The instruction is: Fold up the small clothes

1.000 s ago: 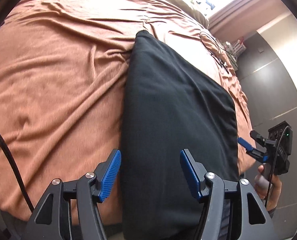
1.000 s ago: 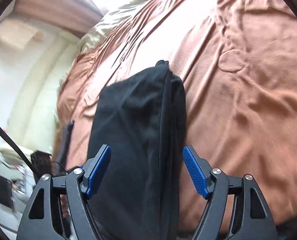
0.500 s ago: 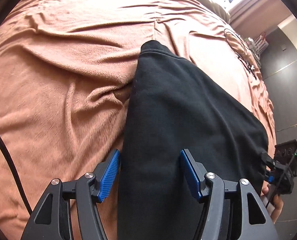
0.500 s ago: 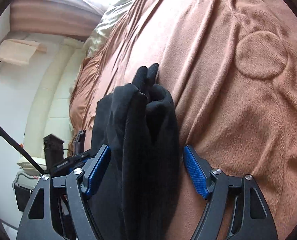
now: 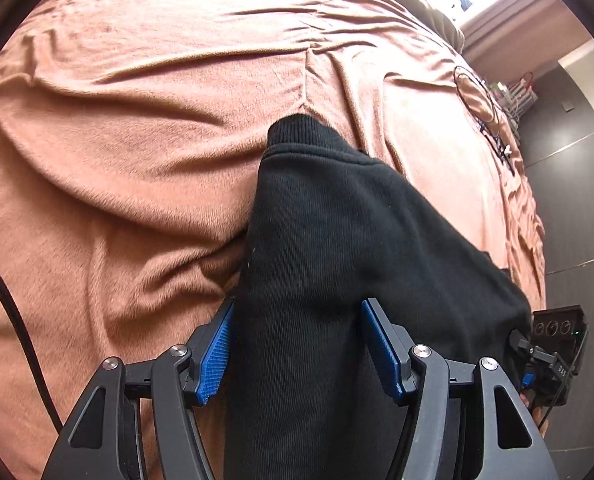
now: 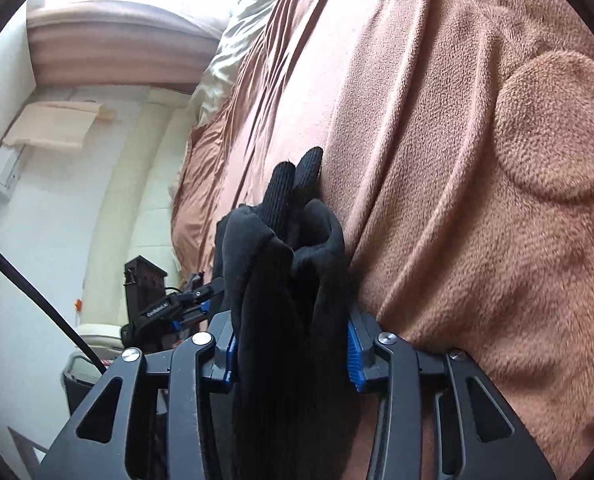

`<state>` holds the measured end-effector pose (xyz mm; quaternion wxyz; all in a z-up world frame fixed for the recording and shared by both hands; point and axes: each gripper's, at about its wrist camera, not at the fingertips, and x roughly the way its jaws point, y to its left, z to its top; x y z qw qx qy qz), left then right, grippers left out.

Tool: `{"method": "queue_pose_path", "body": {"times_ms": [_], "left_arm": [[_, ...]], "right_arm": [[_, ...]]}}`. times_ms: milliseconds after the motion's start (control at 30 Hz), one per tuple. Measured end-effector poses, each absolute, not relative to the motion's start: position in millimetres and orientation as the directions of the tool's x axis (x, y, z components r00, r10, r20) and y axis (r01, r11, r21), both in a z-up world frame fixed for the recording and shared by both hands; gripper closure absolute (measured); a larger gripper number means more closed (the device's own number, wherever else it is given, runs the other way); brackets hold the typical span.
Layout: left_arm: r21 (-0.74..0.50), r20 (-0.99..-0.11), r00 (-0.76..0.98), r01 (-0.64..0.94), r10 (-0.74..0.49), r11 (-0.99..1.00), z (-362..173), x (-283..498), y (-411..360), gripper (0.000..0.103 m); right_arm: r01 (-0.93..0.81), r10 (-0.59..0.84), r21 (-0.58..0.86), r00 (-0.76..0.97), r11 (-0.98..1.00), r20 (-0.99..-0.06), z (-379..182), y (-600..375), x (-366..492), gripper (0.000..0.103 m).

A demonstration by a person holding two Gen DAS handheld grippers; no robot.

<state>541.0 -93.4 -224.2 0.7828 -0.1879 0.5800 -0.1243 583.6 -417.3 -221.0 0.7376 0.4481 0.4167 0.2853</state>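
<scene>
A: Where is your garment right now?

B: The black knit garment with a ribbed cuff [image 5: 337, 240] lies on the rust-brown fleece bed cover [image 5: 137, 160], its ribbed end pointing away from you and the rest running back between both tools. From the right wrist it shows as a bunched stack of folds [image 6: 293, 280].

A: And your right tongs?

B: Your right gripper [image 6: 291, 350] has just been closing, and the bunched cloth is between its jaws. The blue ribbed pads [image 6: 353, 356] press into the fabric from both sides, so you have it clamped. In the left wrist view that same tool [image 5: 553, 356] sits at the garment's right edge.

A: Your left one?

B: Your left gripper [image 5: 297, 348] stands half wide, with the garment passing between the blue pads [image 5: 381, 344]. The cloth lies against the left pad, and it reaches the inner face of the right one, but whether they squeeze it I cannot tell.

A: Anything else on the bed?

B: A thin black looped cable [image 5: 481, 108] lies on the cover, well apart from the garment, toward the far right. A pale cream pillow [image 6: 233, 52] sits at the far end.
</scene>
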Motion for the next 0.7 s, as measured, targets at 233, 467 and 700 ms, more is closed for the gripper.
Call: {"method": "queue_pose_path", "body": {"times_ms": [233, 467, 700], "left_arm": [[-0.491, -0.83, 0.321, -0.034, -0.456, 0.871, -224.5, 552.2, -89.6, 0.057], [-0.499, -0.818, 0.316, 0.023, -0.48, 0.866, -217.0, 553.1, -86.6, 0.069], [-0.566, -0.78, 0.321, 0.005, -0.537, 0.825, -231.4, 569.2, -84.3, 0.064]], "right_arm": [[-0.101, 0.819, 0.914, 0.49, 0.392, -0.298, -221.8, -421.7, 577.6, 0.082], [-0.093, 0.795, 0.884, 0.488, 0.458, -0.361, -227.9, -419.2, 580.2, 0.073], [-0.039, 0.762, 0.857, 0.482, 0.513, -0.434, -248.3, -411.7, 594.0, 0.071]]}}
